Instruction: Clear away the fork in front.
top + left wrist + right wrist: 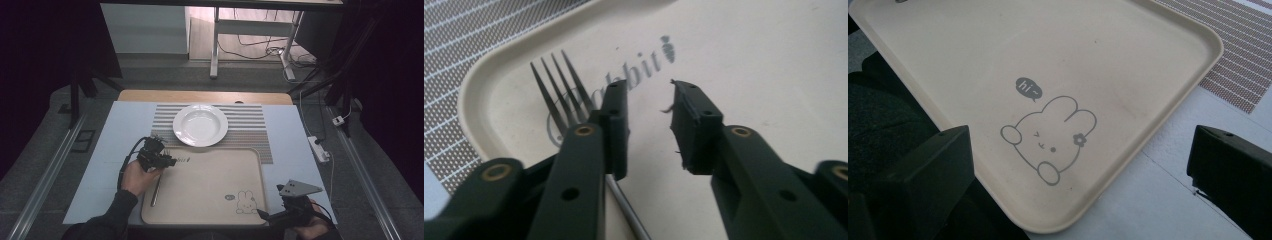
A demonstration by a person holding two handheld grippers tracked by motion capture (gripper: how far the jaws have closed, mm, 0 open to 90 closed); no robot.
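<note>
I'm seeing a four-tined metal fork [566, 95] lying flat on the beige tray [744, 60]; left gripper [649, 125] jaws are sitting partly open over it, gripping nothing.

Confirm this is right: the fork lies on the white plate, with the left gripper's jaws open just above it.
Not quite. The fork lies on the beige tray, near its left edge, not on the white plate, as the left gripper view shows. The rest holds: the left gripper has its jaws open just above it.

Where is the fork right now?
The fork lies along the left edge of the beige tray in the high view, beside the left gripper, whose open jaws don't hold it.
</note>
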